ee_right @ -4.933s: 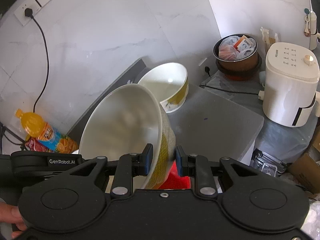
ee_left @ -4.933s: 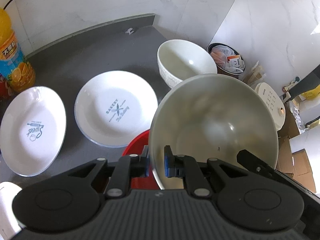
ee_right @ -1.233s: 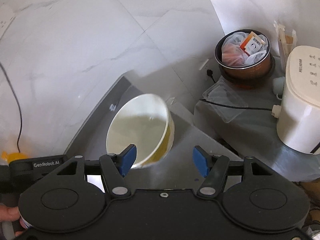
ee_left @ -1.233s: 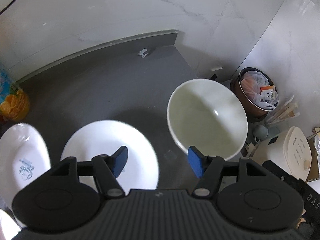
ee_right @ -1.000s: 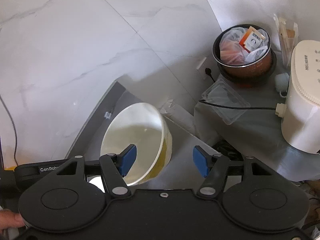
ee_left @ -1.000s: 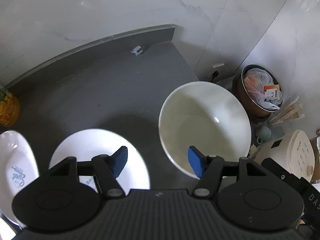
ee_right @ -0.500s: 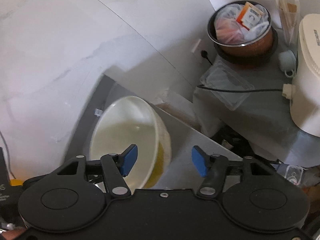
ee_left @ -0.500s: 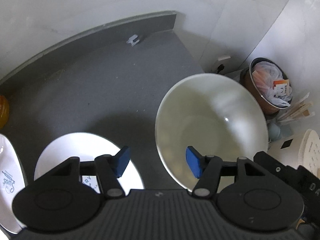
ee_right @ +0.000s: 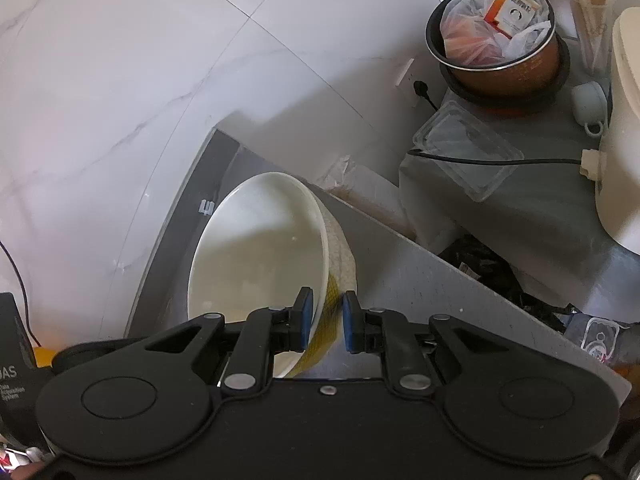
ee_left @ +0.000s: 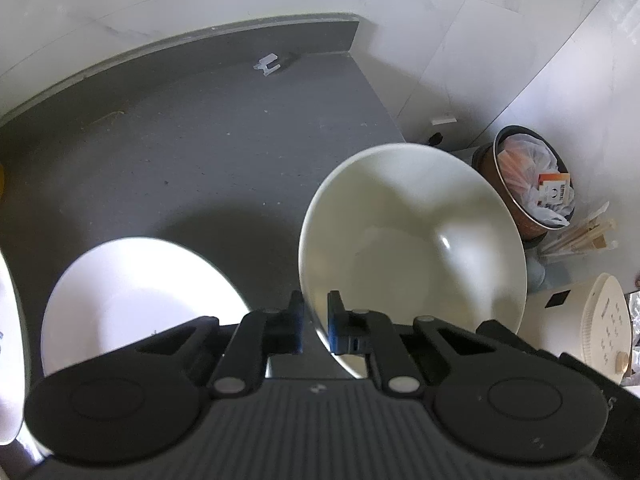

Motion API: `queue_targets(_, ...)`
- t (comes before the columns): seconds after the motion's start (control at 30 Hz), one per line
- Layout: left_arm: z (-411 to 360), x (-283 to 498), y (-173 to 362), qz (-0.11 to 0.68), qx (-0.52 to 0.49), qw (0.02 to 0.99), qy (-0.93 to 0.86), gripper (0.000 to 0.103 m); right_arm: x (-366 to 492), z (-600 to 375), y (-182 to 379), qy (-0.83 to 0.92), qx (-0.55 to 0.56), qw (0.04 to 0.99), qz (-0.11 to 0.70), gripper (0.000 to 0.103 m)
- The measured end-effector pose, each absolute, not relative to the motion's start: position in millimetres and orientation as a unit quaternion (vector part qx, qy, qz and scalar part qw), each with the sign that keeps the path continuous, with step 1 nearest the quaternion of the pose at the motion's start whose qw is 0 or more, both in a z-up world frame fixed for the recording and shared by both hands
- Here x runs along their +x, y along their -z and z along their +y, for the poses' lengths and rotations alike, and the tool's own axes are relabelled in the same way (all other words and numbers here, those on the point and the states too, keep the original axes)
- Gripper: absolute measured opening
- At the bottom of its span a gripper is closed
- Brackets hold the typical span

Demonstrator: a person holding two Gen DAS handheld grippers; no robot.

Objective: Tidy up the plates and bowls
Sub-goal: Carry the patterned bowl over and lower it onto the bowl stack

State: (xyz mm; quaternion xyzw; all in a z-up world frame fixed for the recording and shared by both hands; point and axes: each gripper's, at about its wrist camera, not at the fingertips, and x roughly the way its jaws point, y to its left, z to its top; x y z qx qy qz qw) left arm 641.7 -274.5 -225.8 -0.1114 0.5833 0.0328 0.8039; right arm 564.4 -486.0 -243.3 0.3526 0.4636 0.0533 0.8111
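Grey counter (ee_left: 224, 148), both grippers (seemingly) clamping bowl (ee_left: 412, 240)

The near rim of the bowl (ee_left: 412, 240) is hidden behind the left gripper (ee_left: 314, 322) at lower centre. A white plate (ee_left: 132, 284) is overexposed, its print unreadable. A second plate (ee_left: 8, 344) is cut off by the left edge.
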Motion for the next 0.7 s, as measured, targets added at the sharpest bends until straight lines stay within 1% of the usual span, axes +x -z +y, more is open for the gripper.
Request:
queue_targets(0.43,-274,616,210,0.567,-0.120,0.814,-0.024,0.009,542,-493,226,-0.057,0.346,0.820,0.452,0.016)
queue_targets(0.7,-273,590,187,0.550,-0.122,0.826,-0.023,0.009,519,-495,206,-0.076,0.328,0.833,0.438,0.016)
